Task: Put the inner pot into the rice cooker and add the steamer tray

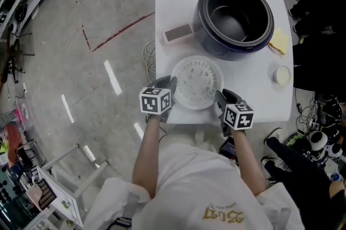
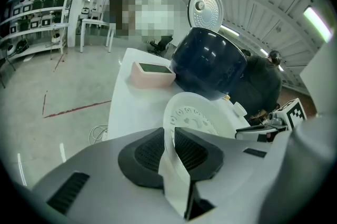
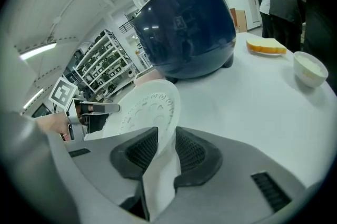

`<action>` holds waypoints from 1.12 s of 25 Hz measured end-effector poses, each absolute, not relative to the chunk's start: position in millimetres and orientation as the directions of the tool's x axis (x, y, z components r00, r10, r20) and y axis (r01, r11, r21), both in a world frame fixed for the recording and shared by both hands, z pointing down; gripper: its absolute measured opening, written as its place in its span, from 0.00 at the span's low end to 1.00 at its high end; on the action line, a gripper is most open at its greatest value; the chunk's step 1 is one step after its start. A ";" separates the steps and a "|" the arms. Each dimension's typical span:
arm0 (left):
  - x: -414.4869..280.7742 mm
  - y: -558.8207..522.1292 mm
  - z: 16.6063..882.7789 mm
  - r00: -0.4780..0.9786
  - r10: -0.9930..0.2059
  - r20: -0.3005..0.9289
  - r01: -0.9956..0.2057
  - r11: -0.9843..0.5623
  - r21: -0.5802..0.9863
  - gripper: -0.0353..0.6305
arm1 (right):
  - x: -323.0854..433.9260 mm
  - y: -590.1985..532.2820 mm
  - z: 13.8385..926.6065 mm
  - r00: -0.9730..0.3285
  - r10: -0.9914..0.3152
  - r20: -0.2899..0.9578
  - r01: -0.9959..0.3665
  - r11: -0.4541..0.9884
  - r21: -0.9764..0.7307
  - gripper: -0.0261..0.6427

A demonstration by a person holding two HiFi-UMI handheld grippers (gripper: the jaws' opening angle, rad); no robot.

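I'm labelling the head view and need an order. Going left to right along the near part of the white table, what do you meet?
In order: left tongs → steamer tray → right tongs → small white bowl.

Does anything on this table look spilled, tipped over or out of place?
Nothing stands out. The rice cooker stands upright, and the left gripper and right gripper grip the steamer tray by opposite sides of its rim. No spill shows.
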State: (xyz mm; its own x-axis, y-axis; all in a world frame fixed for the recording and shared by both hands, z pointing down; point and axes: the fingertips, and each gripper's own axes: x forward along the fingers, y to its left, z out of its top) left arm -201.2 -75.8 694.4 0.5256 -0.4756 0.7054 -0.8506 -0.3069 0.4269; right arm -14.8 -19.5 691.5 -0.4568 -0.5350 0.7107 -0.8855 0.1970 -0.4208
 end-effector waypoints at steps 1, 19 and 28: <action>-201.3 -74.5 693.4 0.526 -0.475 0.705 -0.850 -0.309 0.426 0.17 | -14.9 -18.1 690.6 -0.457 -0.535 0.711 -0.885 0.198 -0.421 0.21; -220.0 -80.8 637.0 0.544 -0.586 0.601 -0.832 -0.282 0.478 0.15 | -29.4 -26.0 640.1 -0.514 -0.594 0.618 -0.847 0.240 -0.474 0.18; -240.7 -94.9 596.6 0.546 -0.671 0.501 -0.806 -0.259 0.532 0.15 | -45.1 -48.6 590.7 -0.553 -0.652 0.518 -0.811 0.279 -0.515 0.16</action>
